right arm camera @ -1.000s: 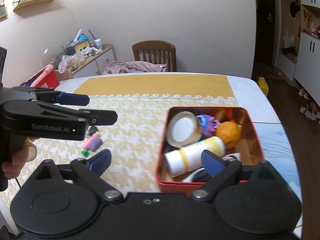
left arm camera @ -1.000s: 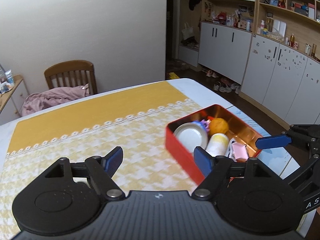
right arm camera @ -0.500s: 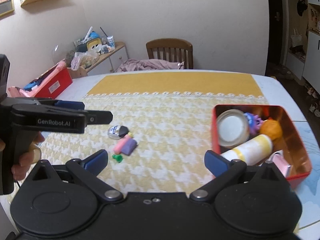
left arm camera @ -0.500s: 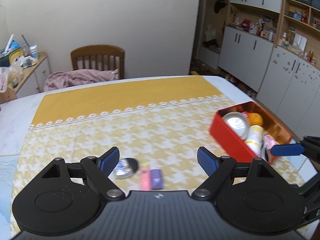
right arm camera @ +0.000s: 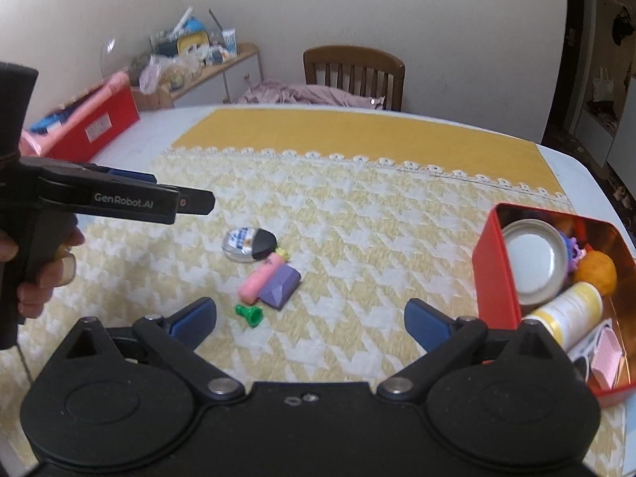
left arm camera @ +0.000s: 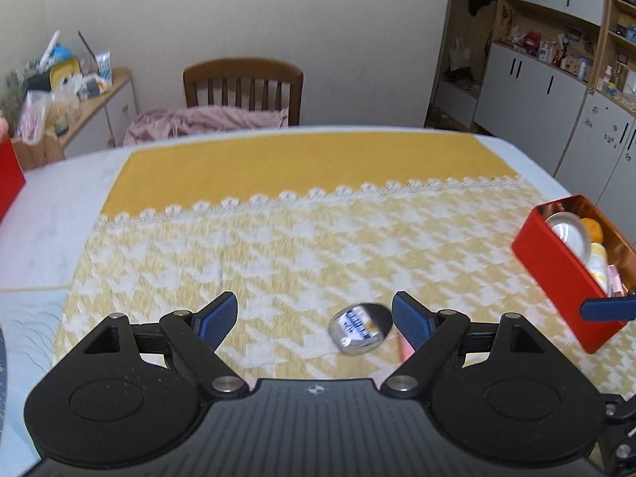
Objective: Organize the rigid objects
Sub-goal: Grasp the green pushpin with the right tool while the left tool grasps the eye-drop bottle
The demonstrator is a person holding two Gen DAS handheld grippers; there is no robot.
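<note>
Setting: dining table (right arm camera: 572, 167) under a yellow houndstooth cloth (right arm camera: 357, 214).
Done: red tin (right arm camera: 495, 274) at the right edge already holds a jar, a white bottle, an orange ball and more.
Left: clear flat bottle (left arm camera: 359, 328), pink tube (right arm camera: 258, 280), purple block (right arm camera: 280, 288) and green piece (right arm camera: 248, 313) lie mid-cloth.
Left gripper (left arm camera: 314, 320): fingers open, empty, straddling the clear flat bottle from above.
Right gripper (right arm camera: 310, 320): fingers open, empty.

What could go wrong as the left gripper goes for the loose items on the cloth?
The small bottle touches the pink tube, which leans on the purple block, so closing on one may nudge the others. The bottle looks rounded and could slip from the open left gripper. The red tin already looks crowded; another drop might land on the white lid and bounce out.
</note>
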